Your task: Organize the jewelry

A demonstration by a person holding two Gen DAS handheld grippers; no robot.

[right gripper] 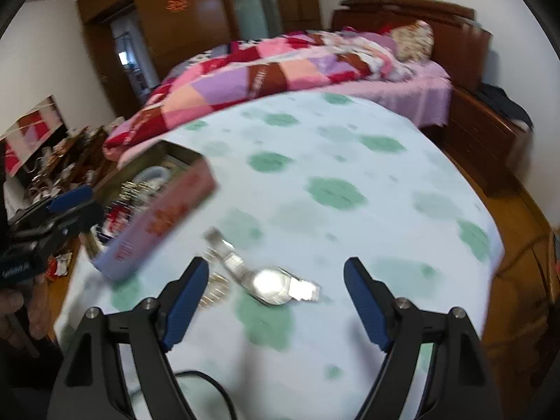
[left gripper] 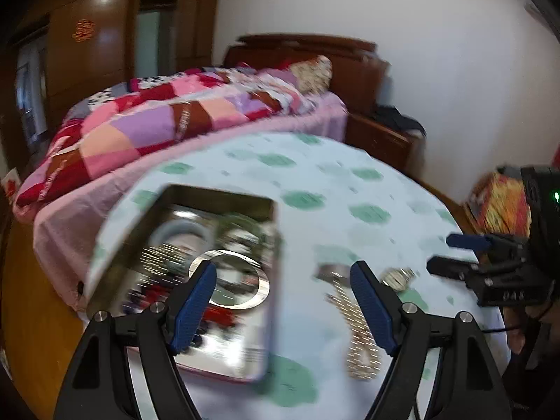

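Watch [right gripper: 271, 285] lies just ahead of my right gripper [right gripper: 276, 281], band running left-right from tin [right gripper: 157, 220]. Right gripper nearer, empty and spread wide; so is left gripper [left gripper: 283, 283].

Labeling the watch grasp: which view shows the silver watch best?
Right wrist: the silver watch lies ahead of the open right gripper, face and band visible. Left wrist shows it only small and blurred, beside its right finger.

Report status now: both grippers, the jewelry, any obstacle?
Left gripper open, empty. Right gripper open above watch. Gold chain beside tin box. No obstacle seen.
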